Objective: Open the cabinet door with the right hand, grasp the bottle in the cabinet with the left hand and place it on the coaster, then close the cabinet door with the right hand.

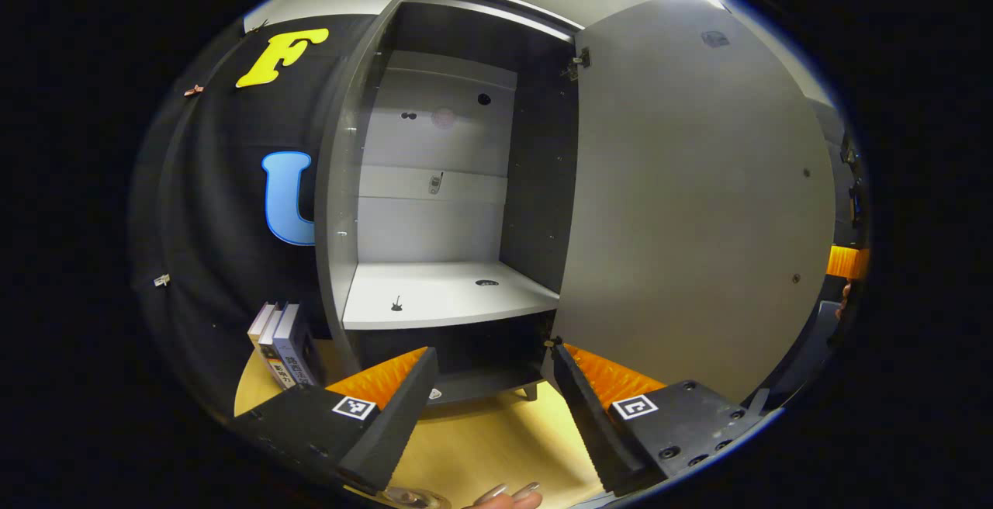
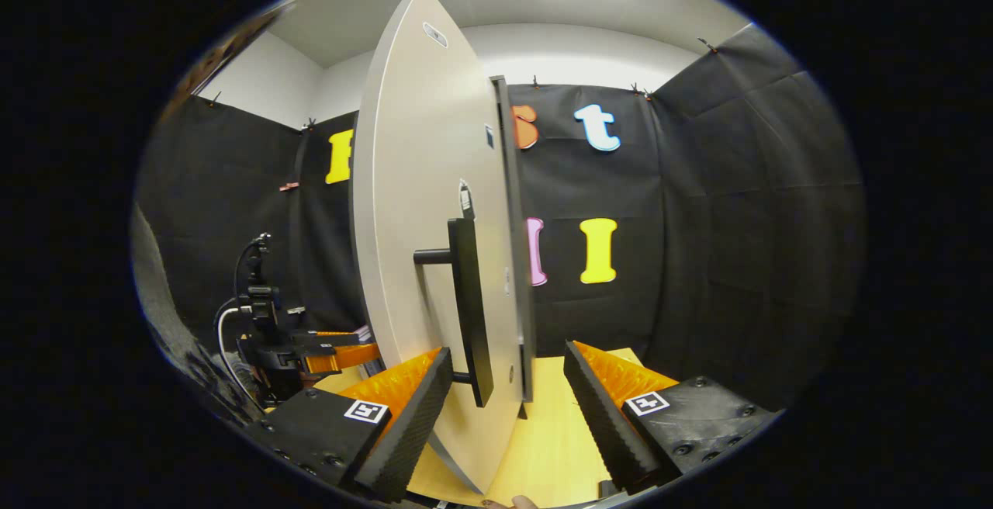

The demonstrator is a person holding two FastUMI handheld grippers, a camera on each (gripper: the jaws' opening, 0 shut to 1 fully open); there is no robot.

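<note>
The grey cabinet [image 1: 333, 206] stands open in the left gripper view. Its white shelf [image 1: 442, 296] is bare apart from small marks. The open door [image 1: 698, 206] swings out to the right. My left gripper [image 1: 490, 358] is open in front of the cabinet's base, holding nothing. In the right gripper view the door [image 2: 419, 206] appears nearly edge-on, with its black bar handle [image 2: 470, 299] facing left. My right gripper [image 2: 508, 354] is open, with the door's lower edge and the handle's foot between its fingers and not pressed. The left gripper [image 2: 326, 354] also shows beyond the door, at the left.
A few books [image 1: 279, 346] stand against the cabinet's left side on the wooden table [image 1: 481, 439]. A clear glassy rim [image 1: 411, 498] and a hand's fingertips [image 1: 508, 493] peek in at the bottom edge. Black cloth walls close the booth.
</note>
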